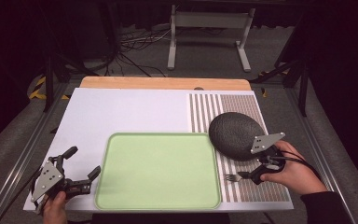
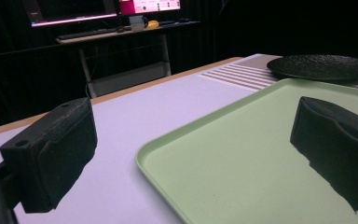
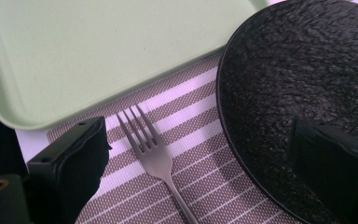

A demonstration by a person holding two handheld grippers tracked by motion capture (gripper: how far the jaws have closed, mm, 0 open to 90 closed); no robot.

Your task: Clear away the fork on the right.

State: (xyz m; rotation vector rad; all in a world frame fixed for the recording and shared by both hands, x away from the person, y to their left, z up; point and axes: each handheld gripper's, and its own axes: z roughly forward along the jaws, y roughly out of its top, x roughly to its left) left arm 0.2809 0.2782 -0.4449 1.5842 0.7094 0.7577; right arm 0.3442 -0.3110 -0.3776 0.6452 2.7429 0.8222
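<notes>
Hovering low over a striped placemat (image 1: 247,186), the right gripper (image 1: 248,176) has its jaws spread wide on either side of a metal fork (image 3: 156,161). The fork lies flat on the placemat at the near right of the table, tines pointing toward a pale green tray (image 1: 158,170), with a dark, rough-textured plate (image 1: 235,135) just beside it on the far side. Nothing is pinched yet.

At the near left, the left gripper (image 1: 81,179) also has its jaws spread, holding nothing. It sits at the tray's left edge, one jaw over the white tabletop (image 1: 121,112) and the other over the tray.

Several things could go wrong, as I judge it. A fork this thin and flat leaves the jaws little to bite on, so a closing grip may slide over it or skate it across the mat. One right jaw hangs over the plate's rim, so closing or dropping there might nudge the plate or catch its edge rather than the fork.

From the high view comes the whole layout, both hands and the floor beyond the table. The right gripper view adds the fork's four tines and the placemat weave close up. In the left gripper view, the tray's raised lip (image 2: 168,154) stands out, with a desk and lit screens (image 2: 102,11) in the dark background.
</notes>
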